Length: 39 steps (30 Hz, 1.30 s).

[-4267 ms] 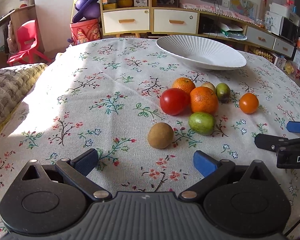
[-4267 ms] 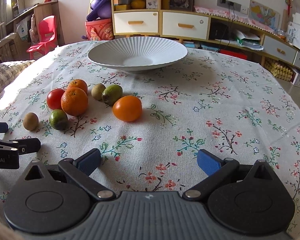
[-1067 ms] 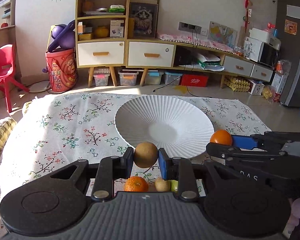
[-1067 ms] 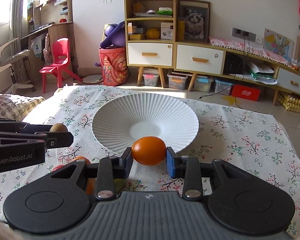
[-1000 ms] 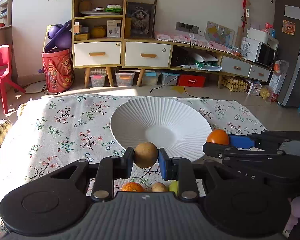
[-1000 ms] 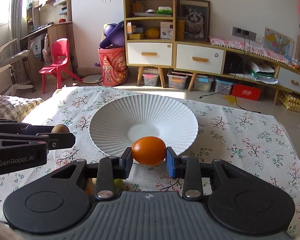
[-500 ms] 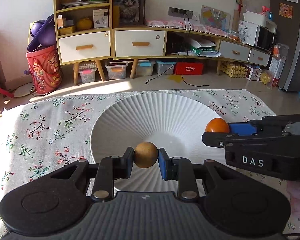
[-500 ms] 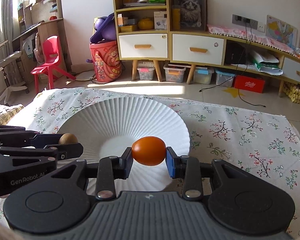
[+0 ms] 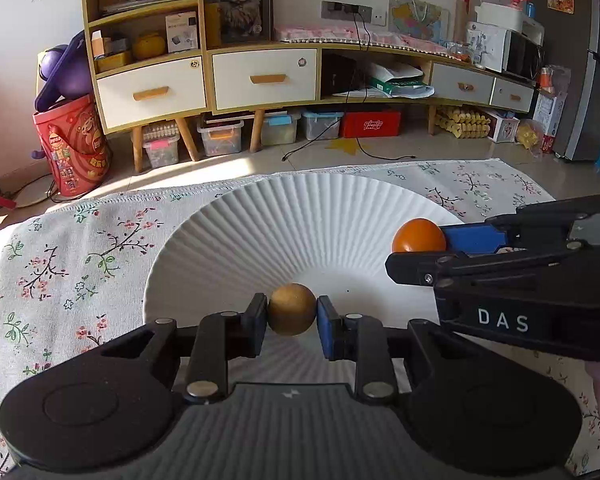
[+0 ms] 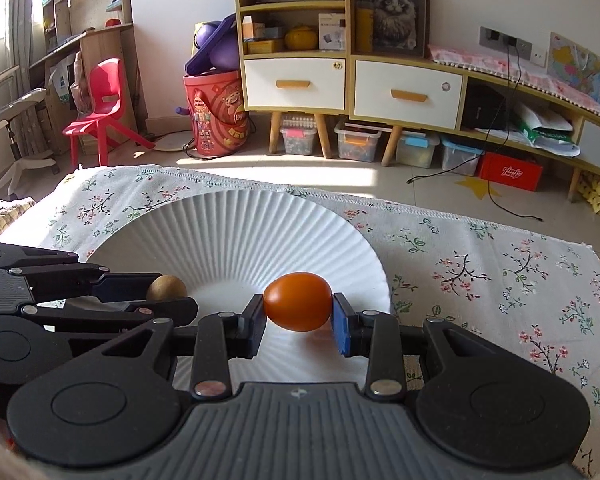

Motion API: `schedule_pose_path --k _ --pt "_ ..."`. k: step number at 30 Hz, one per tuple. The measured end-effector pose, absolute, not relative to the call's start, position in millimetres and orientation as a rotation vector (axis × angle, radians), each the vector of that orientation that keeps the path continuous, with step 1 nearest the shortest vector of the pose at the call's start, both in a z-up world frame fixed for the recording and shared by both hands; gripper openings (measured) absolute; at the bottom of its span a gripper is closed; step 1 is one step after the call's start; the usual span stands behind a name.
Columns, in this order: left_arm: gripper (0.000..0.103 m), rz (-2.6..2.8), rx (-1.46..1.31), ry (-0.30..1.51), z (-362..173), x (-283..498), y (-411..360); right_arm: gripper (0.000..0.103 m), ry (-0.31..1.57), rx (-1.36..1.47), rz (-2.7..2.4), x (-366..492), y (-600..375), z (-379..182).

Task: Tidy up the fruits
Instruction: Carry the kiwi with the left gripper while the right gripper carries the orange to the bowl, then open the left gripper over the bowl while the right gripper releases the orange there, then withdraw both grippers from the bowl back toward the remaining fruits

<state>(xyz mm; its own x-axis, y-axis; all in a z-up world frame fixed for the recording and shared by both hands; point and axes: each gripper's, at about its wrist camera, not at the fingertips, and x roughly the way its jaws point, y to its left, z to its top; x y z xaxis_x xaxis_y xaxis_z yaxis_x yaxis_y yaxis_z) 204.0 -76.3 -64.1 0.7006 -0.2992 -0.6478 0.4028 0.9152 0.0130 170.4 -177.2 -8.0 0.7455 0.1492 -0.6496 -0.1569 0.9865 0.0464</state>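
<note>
A floral tablecloth [image 9: 72,264] is being seen spread over the table [image 10: 500,280], with a wide, ribbed white plate [image 9: 284,216] resting on it near the far edge. Beyond the table, a wooden cabinet [image 10: 300,40] with white drawers, a red child's chair [image 10: 104,100] at far left and a red patterned bin [image 9: 72,140] are being shown on the floor.

A round, matte brown fruit [image 9: 292,309] is being pinched between the blue pads of the left hand-held gripper [image 9: 292,316], pressed in on both sides, and is being held above the near part of the plate's well. A smooth, glossy orange fruit [image 10: 298,301], slightly egg-shaped, is being gripped the same way by the right hand-held gripper [image 10: 299,316], above the right half of the plate.

In the left wrist view, the right hand-held gripper's black body, lettered "DAS", is being seen crossing in from the right, covering the plate's right rim, with the orange fruit showing at its tip. In the right wrist view, the left hand-held gripper is reaching in from the left over the plate's near-left rim, the brown fruit being partly hidden by its fingers.
</note>
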Motion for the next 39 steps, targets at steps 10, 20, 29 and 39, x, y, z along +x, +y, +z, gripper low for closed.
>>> schedule_pose_path --k 10,20,29,39 --pt "0.011 -0.399 0.169 0.683 -64.9 205.3 -76.5 0.032 0.707 -0.014 0.179 175.8 -178.2 -6.6" --pt "0.033 -0.399 0.182 0.685 -58.5 202.7 -78.1 0.047 0.700 0.003 0.159 172.8 -182.3 1.0" --pt "0.040 -0.395 0.177 0.680 -46.3 187.8 -74.3 0.053 0.690 -0.010 0.126 158.8 -182.1 13.0" --pt "0.050 -0.371 0.163 0.671 -32.4 163.7 -57.5 0.063 0.677 -0.019 0.110 135.9 -179.5 27.0"
